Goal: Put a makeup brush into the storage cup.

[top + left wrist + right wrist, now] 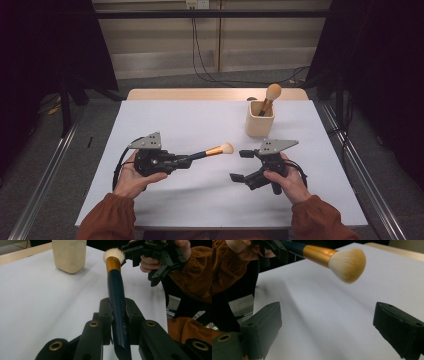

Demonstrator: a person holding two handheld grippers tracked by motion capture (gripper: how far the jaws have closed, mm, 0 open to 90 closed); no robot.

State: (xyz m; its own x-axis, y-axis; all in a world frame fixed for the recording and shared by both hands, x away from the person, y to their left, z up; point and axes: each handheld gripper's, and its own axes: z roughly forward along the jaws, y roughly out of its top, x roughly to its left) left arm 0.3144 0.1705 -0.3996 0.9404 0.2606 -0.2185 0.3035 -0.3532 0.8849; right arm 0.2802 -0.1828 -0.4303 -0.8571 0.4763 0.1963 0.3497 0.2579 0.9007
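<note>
A makeup brush [212,150] with a dark blue handle, gold ferrule and pale bristles is clamped in my left gripper [187,159], which is shut on its handle and holds it above the white table [165,120]. In the left gripper view the handle [116,290] runs up between both jaws, bristles pointing at my right gripper [150,257]. My right gripper [239,165] is open with nothing between its jaws, just right of the bristles. In the right gripper view the brush head [347,263] hangs above and ahead of my right gripper [327,322], whose jaws stand wide.
A pale wooden cup [259,120] stands at the back right of the table with a second brush [273,92] upright in it. The cup [69,255] is also seen in the left gripper view. Metal rails run along both sides of the table.
</note>
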